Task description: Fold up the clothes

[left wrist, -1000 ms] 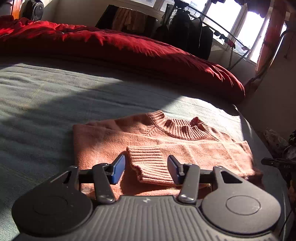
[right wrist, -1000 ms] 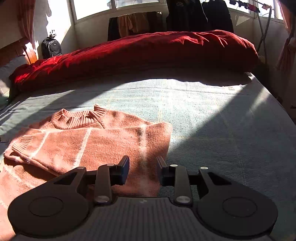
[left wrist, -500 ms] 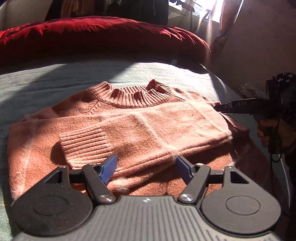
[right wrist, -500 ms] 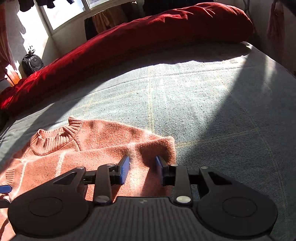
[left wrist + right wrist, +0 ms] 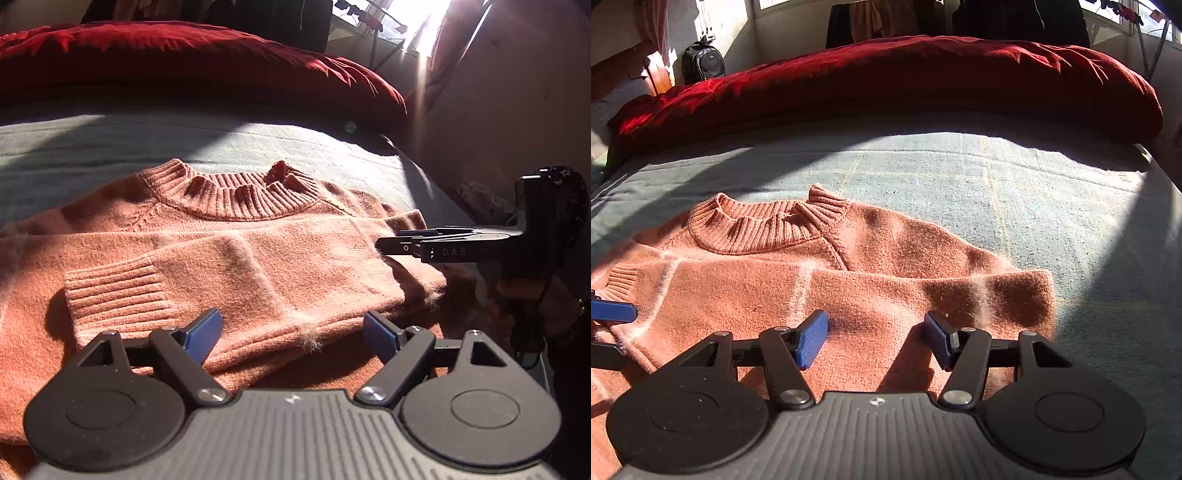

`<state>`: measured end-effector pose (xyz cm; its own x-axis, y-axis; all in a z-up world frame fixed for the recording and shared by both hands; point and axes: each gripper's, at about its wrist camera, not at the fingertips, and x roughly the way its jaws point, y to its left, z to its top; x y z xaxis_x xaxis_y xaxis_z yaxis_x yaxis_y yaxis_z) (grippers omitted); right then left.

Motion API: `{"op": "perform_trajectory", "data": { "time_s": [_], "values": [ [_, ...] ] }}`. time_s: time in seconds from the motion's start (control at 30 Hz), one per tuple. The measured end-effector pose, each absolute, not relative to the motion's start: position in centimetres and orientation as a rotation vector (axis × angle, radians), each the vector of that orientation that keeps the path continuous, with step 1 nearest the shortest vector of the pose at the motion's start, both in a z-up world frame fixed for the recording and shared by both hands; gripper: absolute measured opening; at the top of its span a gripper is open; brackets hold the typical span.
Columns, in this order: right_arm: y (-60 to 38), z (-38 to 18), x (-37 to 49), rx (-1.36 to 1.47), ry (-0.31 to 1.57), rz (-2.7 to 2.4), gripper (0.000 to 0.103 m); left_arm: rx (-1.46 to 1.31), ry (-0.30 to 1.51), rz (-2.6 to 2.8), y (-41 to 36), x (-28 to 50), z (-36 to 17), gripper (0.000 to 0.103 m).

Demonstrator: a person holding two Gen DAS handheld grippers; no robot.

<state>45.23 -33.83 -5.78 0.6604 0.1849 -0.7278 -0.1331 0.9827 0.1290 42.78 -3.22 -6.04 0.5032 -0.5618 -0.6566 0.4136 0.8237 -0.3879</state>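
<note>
Spreading both claws over the sweater (image 5: pixel 258 254) on the bed (image 5: pixel 1015 192), we judge it soft, floppy; left gripper (image 5: pixel 291 332) and right gripper (image 5: pixel 877 338) are opening, empty; grab near the hem corners.

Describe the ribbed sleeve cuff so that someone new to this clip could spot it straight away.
Start at the grey-green bed cover in front of the long red duvet; on it lies a salmon-pink sweater. One sleeve is folded across its chest, ending in the cuff, just beyond the left gripper. Its ribs are straight, unlike the curved ribbed collar.
</note>
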Motion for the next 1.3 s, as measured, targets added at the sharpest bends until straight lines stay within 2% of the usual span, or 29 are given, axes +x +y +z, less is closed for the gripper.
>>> {"op": "perform_trajectory", "data": {
  "time_s": [0.1, 0.17, 0.3, 0.43, 0.8, 0.93, 0.97, 1.07, 1.3],
  "values": [
    [-34.1, -4.1, 44.0, 0.097, 0.818, 0.181, 0.063, -0.174, 0.841, -0.562, -2.7, 42.1, -4.7, 0.083],
    [-33.8, -3.1, 42.3, 0.09, 0.8, 0.215, 0.067, -0.148, 0.815, -0.545, -2.1, 41.3, -3.7, 0.083],
    [-32.9, -4.0, 41.0, 0.018, 0.858, 0.216, 0.071, -0.141, 0.852, -0.509, -1.3, 41.6, -5.0, 0.083],
    [-32.7, -5.7, 41.1, 0.044, 0.864, 0.23, 0.085, -0.143, 0.852, -0.492, -1.1, 41.8, -5.9, 0.084],
    [-32.8, 1.2, 34.1, 0.055, 0.829, 0.236, 0.087, -0.02, 0.83, -0.473, -1.3, 35.1, 1.5, 0.084],
    [-33.3, 3.3, 30.1, 0.079, 0.784, 0.261, 0.1, 0.015, 0.817, -0.491, -1.7, 31.9, 3.4, 0.087],
    [-33.3, 3.4, 29.5, 0.083, 0.772, 0.263, 0.103, 0.028, 0.814, -0.486, -1.9, 31.2, 3.1, 0.09],
    [-32.9, 1.8, 28.1, 0.103, 0.771, 0.258, 0.103, 0.062, 0.811, -0.461, -2.6, 29.3, 1.4, 0.09],
    [-30.7, -6.1, 26.6, 0.04, 0.839, 0.145, 0.103, 0.079, 0.84, -0.403, -3.2, 26.2, -5.8, 0.09]
  ]
}}
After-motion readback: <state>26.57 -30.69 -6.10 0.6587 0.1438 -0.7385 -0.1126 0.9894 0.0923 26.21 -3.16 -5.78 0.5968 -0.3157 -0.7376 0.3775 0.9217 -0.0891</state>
